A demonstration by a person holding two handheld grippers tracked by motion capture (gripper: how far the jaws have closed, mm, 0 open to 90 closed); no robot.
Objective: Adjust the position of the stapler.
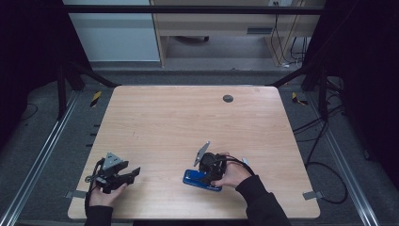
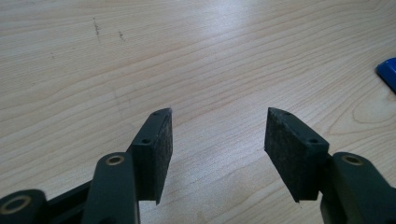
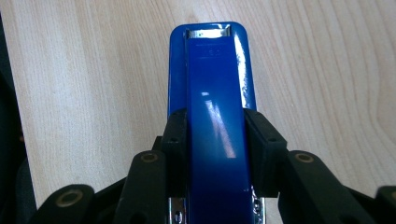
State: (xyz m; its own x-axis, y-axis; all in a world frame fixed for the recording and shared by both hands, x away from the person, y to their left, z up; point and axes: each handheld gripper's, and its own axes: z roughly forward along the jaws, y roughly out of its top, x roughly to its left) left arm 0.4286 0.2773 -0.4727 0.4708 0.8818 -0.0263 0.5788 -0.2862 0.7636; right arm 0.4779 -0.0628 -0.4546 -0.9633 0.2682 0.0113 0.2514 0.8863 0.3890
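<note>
Gripping a blue stapler point(image 1: 201, 180) from above, the right tool point(image 1: 210, 175) sits near the front edge of the wooden surface point(image 1: 188, 122), right of centre. The right hand point(image 1: 234, 173) wraps the tool's body from the right side, sleeve coming in from the bottom edge, grey plate tilted up toward the far side. In the right gripper view both pads point(image 3: 175, 149) press the stapler's point(image 3: 212, 121) long sides about midway along, its metal-tipped nose pointing away from the camera, its base lying flat on the surface point(image 3: 93, 70). The left tool point(image 1: 128, 173) lies low at the front-left corner, held by the left hand point(image 1: 106, 194) from behind, jaws aimed rightward toward the stapler, well apart from it. In the left gripper view its pads point(image 2: 156, 149) stand wide, released, with bare wood point(image 2: 187, 56) between them and a blue corner point(image 2: 387, 72) at the right edge.
</note>
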